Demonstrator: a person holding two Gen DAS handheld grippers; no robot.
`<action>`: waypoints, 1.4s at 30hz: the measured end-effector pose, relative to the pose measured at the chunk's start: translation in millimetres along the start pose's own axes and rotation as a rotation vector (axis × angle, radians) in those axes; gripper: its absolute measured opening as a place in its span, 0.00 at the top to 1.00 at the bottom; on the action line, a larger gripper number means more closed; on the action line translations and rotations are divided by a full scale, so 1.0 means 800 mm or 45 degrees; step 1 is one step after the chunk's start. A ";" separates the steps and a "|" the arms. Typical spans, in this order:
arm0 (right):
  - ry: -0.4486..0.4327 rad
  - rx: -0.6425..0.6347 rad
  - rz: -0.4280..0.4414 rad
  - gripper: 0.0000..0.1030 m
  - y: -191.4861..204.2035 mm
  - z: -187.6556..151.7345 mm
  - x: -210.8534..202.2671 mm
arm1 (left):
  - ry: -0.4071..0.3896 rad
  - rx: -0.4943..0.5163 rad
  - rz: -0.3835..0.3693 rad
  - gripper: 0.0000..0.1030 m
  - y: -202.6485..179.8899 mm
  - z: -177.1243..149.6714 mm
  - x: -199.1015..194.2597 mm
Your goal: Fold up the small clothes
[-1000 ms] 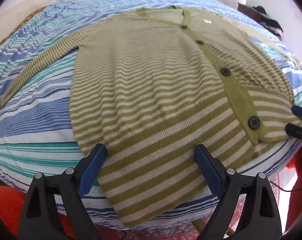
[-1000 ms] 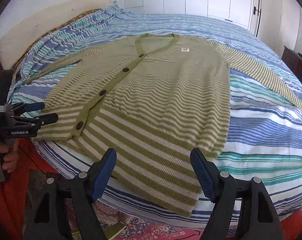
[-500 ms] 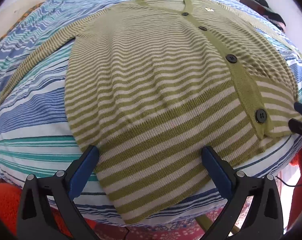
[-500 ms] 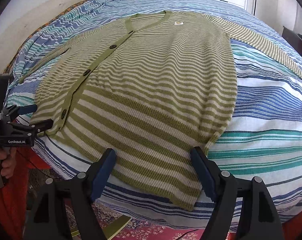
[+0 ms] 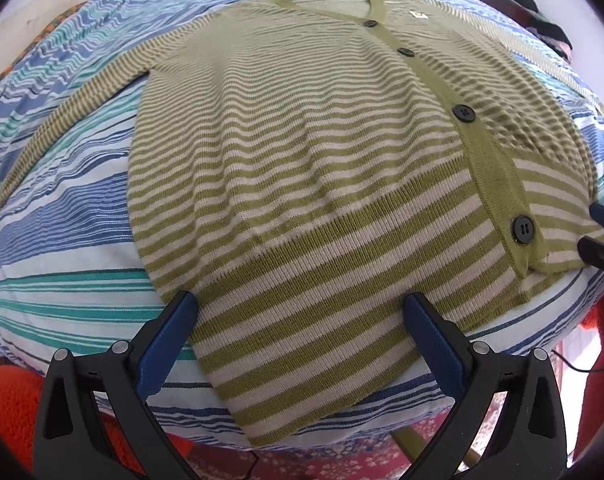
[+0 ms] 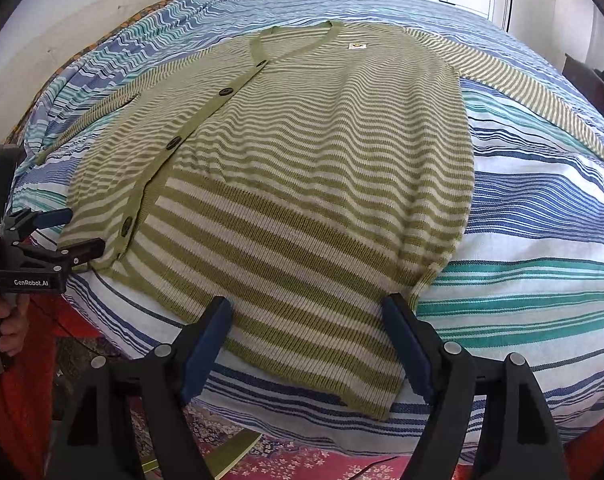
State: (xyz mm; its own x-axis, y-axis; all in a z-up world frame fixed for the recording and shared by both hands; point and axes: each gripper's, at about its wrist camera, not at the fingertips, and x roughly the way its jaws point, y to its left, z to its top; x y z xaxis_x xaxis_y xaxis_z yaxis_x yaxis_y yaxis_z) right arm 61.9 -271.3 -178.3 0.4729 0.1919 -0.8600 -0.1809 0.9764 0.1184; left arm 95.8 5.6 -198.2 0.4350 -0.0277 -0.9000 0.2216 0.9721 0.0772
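1. Left wrist view, far left: a striped blue, teal and white bedsheet [image 5: 61,200] is covering the bed, and one long sleeve [image 5: 61,116] of the cardigan is stretching out across it toward the left edge.
2. Centre: a green and cream striped cardigan [image 5: 302,160] is lying flat and face up on the sheet, its hem hanging a little over the near edge of the bed.
3. Bottom: the left gripper [image 5: 299,308] is hovering over the hem with its blue pads spread wide, released and gripping nothing; the knit is showing between the pads, but they are not pressing on it.
4. Right: a solid green button band with dark buttons [image 5: 522,230] is running down the cardigan, and the tips of the other tool are peeking in at the right edge beside the lower corner.
5. Right wrist view, far left: a person's hand [image 6: 5,328] is holding the left gripper's handle, and its two fingers are reaching toward the cardigan's lower corner, apart from each other.
6. Centre: the cardigan is lying spread out, neckline far away, with a small label [image 6: 358,45] inside the collar.
7. Bottom: the right gripper [image 6: 308,324] is hanging over the hem, jaws parted and released, holding nothing.
8. Right: the second sleeve [image 6: 534,96] is angling away over the sheet.
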 end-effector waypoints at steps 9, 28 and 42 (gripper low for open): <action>0.004 -0.002 -0.001 0.24 0.000 0.000 0.001 | 0.000 0.001 0.002 0.01 -0.001 0.000 0.001; -0.350 0.847 0.254 0.21 -0.272 0.023 -0.124 | -0.045 0.005 -0.002 0.01 -0.002 -0.011 -0.008; -0.618 1.735 0.312 0.22 -0.620 -0.027 -0.106 | -0.073 0.031 0.023 0.00 -0.007 -0.019 -0.011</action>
State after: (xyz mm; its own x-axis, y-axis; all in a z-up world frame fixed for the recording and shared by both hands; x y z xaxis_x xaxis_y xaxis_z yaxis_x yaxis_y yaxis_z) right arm 92.4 -773.8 -174.6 0.8383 0.1081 -0.5344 0.5084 0.1993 0.8378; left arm 77.7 4.0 -197.4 0.4886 -0.0239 -0.8722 0.2338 0.9666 0.1045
